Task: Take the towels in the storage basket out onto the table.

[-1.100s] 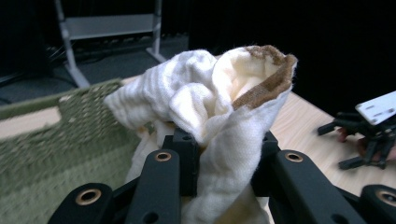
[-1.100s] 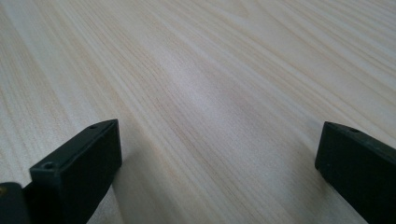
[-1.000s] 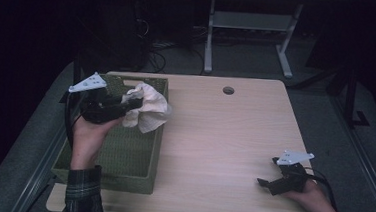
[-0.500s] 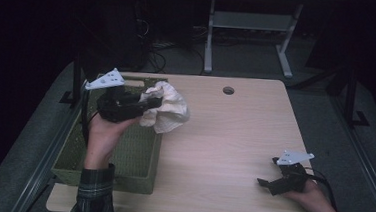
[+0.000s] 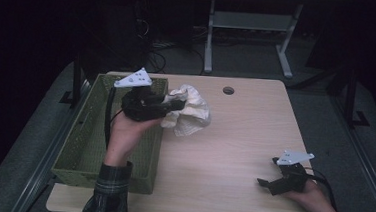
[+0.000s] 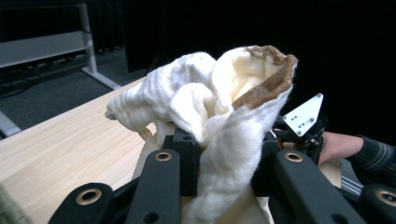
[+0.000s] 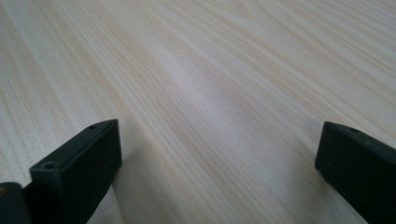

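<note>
At centre left of the high view the left gripper (image 5: 178, 104) was clamped on a bunched cream cloth (image 5: 189, 117), holding it in the air just right of the green basket (image 5: 88, 144), above the tabletop (image 5: 243, 140). In the left gripper view the cloth (image 6: 219, 107) bulged up between the black jaws, a brown patch along its upper fold. At the lower right the right gripper (image 5: 265, 184) rested low on the wood, its jaws wide apart with nothing between them.
</note>
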`<state>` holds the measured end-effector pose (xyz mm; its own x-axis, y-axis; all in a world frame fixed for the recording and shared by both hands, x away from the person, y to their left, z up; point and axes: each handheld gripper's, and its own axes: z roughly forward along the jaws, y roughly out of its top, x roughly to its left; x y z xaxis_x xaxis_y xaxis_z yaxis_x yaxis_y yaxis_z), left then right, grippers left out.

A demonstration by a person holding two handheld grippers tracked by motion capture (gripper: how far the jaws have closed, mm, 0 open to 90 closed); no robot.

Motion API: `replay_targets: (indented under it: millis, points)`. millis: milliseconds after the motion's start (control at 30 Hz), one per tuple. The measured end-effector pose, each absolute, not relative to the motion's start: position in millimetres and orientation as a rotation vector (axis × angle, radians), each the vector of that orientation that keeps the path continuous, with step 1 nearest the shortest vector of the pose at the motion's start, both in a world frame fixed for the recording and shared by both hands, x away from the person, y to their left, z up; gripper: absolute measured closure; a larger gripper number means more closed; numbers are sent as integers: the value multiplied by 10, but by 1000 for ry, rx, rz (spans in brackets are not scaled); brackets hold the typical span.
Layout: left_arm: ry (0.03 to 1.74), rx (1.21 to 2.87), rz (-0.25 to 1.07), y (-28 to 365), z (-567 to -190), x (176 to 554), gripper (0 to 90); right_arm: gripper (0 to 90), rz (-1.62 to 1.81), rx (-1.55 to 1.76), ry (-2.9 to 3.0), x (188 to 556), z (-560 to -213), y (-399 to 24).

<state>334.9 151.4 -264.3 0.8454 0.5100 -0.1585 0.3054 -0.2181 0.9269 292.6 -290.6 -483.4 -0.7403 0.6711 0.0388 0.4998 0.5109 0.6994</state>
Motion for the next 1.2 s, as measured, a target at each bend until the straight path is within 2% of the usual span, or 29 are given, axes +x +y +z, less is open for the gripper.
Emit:
replay_targets:
  millis: [600, 1200]
  points:
    - [539, 1907, 133, 961, -2813, 3433, 707, 1, 1049, 993, 2517, 2926, -4834, -2907]
    - [523, 2019, 54, 432, -3215, 3428, 706, 1, 1051, 996, 2517, 2925, -4834, -2905]
